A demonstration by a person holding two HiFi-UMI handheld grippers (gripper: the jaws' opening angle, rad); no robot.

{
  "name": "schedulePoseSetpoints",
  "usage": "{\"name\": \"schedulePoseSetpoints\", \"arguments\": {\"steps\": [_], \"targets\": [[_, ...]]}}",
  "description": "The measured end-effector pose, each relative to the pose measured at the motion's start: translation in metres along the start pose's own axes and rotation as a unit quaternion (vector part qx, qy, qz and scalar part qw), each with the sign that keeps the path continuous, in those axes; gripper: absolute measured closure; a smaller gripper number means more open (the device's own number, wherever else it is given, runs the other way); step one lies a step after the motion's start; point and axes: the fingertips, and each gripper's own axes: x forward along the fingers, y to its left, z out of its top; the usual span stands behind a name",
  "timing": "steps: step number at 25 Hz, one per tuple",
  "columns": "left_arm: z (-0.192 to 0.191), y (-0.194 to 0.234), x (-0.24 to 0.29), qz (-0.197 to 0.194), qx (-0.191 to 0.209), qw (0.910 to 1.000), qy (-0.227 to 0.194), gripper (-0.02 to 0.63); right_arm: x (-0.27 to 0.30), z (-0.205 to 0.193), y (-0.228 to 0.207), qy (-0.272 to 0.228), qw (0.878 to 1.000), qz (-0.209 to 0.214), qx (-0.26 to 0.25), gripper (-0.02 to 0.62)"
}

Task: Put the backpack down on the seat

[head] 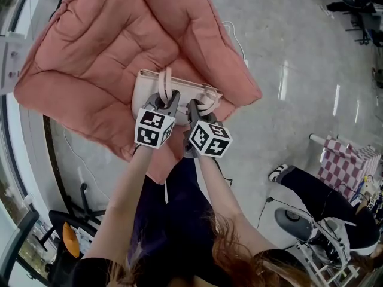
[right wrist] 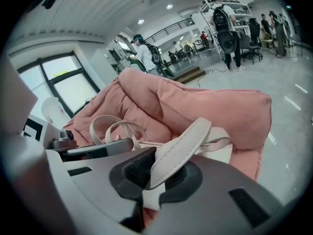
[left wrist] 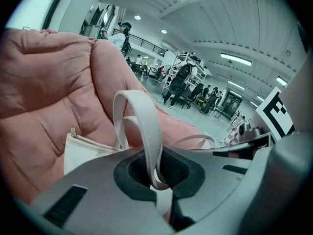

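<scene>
A cream backpack [head: 149, 86] rests against the pink quilted seat cushion [head: 102, 40], near the cushion's front edge in the head view. My left gripper [head: 166, 98] is shut on a thin cream strap [left wrist: 146, 126], which loops up out of its jaws above the backpack's body [left wrist: 83, 153]. My right gripper [head: 194, 107] is shut on a wider padded strap [right wrist: 181, 148], beside the left gripper [right wrist: 93, 148]. Both grippers sit side by side at the bag's near top edge. The bag's lower part is hidden behind the grippers.
Glossy grey floor [head: 287, 52] surrounds the cushion. A white cable [head: 236, 37] runs by its right edge. A checked bag [head: 344, 160] and wheeled chair bases [head: 299, 223] stand at lower right; a window frame [head: 12, 46] borders the left.
</scene>
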Motion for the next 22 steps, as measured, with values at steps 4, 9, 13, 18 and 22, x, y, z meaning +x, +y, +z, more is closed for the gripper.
{"name": "schedulePoseSetpoints", "arguments": {"steps": [4,9,13,18,22], "targets": [[-0.022,0.003,0.006,0.002,-0.052,0.9981,0.034,0.588,0.003,-0.024,-0.014,0.026,0.995,0.005,0.099,0.549],[-0.044,0.006,0.002,-0.007,-0.092,0.9941,0.057,0.586,0.002,-0.046,-0.021,0.039,0.976,0.01,0.213,0.549],[-0.059,0.003,-0.003,-0.022,-0.125,0.9896,0.069,0.586,-0.002,-0.063,-0.025,0.049,0.963,0.009,0.264,0.549],[-0.067,0.007,-0.009,-0.028,-0.142,0.9872,0.066,0.57,-0.003,-0.073,-0.022,0.053,0.952,0.022,0.301,0.417],[-0.075,0.006,-0.014,-0.047,-0.194,0.9778,0.064,0.359,-0.009,-0.071,-0.032,0.016,0.93,0.026,0.367,0.328]]}}
